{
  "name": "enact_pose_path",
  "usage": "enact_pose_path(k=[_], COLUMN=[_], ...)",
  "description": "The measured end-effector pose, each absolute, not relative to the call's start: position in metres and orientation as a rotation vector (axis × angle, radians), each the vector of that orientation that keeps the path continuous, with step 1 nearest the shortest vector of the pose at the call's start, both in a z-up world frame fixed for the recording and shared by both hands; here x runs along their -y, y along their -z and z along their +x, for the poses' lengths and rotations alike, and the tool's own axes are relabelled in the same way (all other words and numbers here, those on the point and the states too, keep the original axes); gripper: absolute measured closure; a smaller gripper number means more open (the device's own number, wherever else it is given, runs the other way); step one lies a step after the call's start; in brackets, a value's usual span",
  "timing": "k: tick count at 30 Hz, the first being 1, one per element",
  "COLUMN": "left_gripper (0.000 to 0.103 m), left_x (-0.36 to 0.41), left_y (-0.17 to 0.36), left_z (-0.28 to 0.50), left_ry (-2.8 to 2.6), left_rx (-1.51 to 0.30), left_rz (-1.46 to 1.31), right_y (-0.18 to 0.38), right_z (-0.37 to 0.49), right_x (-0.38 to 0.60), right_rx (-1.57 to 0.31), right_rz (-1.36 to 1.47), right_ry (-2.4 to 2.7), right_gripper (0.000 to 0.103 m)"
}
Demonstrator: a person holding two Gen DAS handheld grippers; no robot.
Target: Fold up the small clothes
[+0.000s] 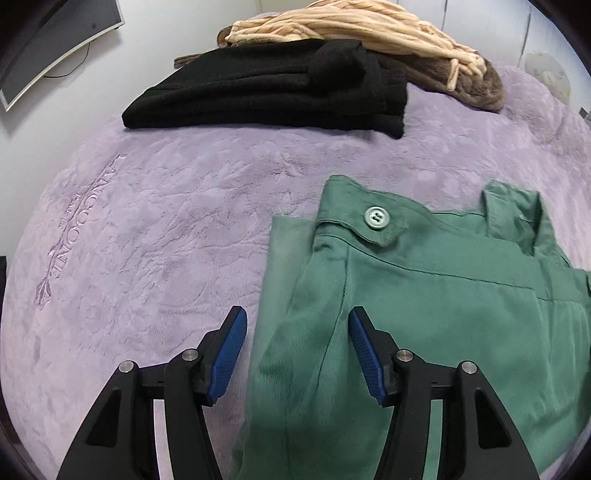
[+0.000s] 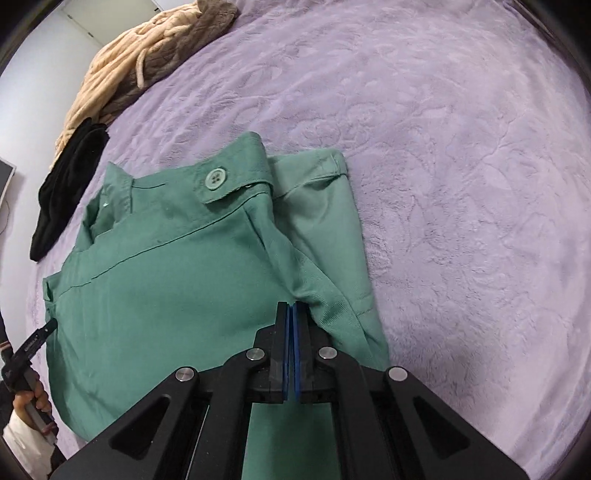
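Observation:
A green pair of shorts with a pale green button lies partly folded on the purple plush bedspread. My left gripper hovers open over the shorts' left edge; cloth shows between the blue pads, but they do not press on it. In the right wrist view the shorts fill the middle. My right gripper is shut, and creases in the green cloth run into its tips. The left gripper shows at the shorts' far left edge, held by a hand.
A folded black garment lies beyond the shorts, with a beige knitted throw and brown fleece behind it. A monitor stands at the far left. Bare bedspread stretches right of the shorts.

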State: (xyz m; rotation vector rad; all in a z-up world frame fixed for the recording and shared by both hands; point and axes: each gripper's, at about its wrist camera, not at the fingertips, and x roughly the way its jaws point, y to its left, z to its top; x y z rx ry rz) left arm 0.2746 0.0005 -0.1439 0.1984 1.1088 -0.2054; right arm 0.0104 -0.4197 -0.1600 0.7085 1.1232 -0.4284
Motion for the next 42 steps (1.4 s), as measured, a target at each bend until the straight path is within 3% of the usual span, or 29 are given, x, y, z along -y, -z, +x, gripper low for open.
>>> enact_pose_path(k=[2,4,5,11,18,26,28,42], left_gripper=[0.044,0.030,0.029,0.029,0.030,0.029,0.023,0.023], left_x=[-0.006,-0.014,-0.019,-0.053,-0.074,-0.086,-0.099,-0.140], left_y=[0.159,0.165,0.164,0.137,0.109,0.156,0.162,0.165], left_z=[0.284,0.286,0.286,0.274,0.220,0.184,0.181,0.167], left_ry=[0.188,0.183,0.177,0.149,0.219,0.209,0.220,0.167], left_rx=[-1.135,-1.142,-1.137,-1.121,-1.138,-1.239,-1.255,-1.313], left_rz=[0.169,0.139,0.144,0.201,0.217,0.205,0.141,0.116], right_y=[0.165,0.163,0.159,0.132,0.115,0.158,0.166,0.134], right_z=[0.010,0.005,0.001,-0.019,-0.021,-0.015,-0.022,-0.044], right_x=[0.425,0.431,0.433,0.419,0.319,0.242,0.250,0.229], right_rx=[-1.107,-1.094,-1.093,-1.065,-1.125,-1.257,-1.236,-1.289], right_rz=[0.737,0.764,0.764,0.822,0.796,0.718,0.794,0.791], right_ry=[0.422,0.425,0.443,0.444,0.203,0.131,0.142,0.216], right_gripper=[0.103,0.103,0.103,0.100,0.100,0.100,0.101,0.099])
